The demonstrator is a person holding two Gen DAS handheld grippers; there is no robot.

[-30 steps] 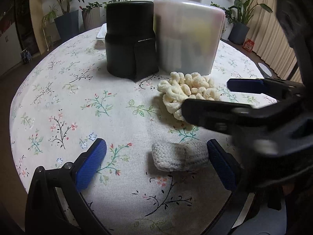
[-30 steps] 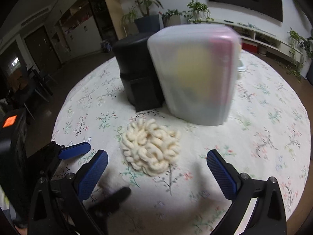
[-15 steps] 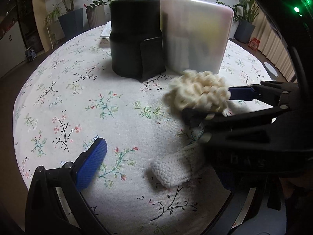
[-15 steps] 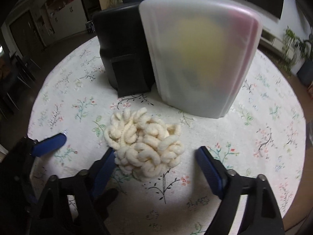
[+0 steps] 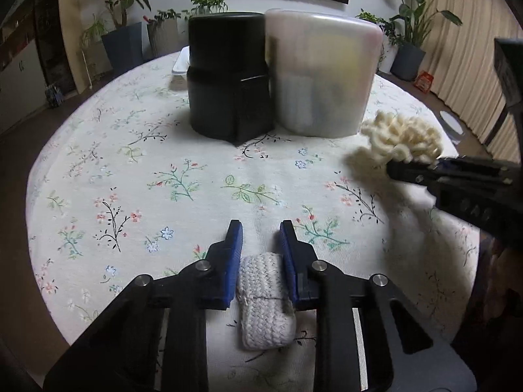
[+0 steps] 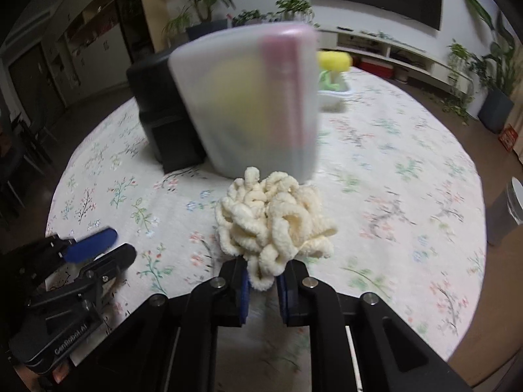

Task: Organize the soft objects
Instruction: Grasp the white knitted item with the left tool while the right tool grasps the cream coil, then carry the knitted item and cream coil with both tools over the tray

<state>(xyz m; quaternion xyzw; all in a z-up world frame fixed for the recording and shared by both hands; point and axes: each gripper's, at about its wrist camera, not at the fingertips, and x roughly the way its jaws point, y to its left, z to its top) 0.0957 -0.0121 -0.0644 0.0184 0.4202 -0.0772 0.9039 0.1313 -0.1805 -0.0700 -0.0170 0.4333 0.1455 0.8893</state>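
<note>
Left wrist view: two soft items held, one per hand-held gripper, over a round bench (image 5: 98, 170) with a floral cloth.

The left hand-held gripper (image 5: 260, 261) is closed on a grey knitted piece (image 5: 264, 300), low over the cloth at the near edge. The right hand-held gripper (image 6: 263, 285) is clamped on the base of a cream looped chenille bundle (image 6: 274, 219), seen raised off the cloth at the right in the left wrist view. A black container (image 5: 228, 78) and a frosted plastic bin (image 5: 320, 75) are set side by side, touching, at the bench's far side. A small white tray (image 6: 335, 96) with yellow and green items is behind them.
</note>
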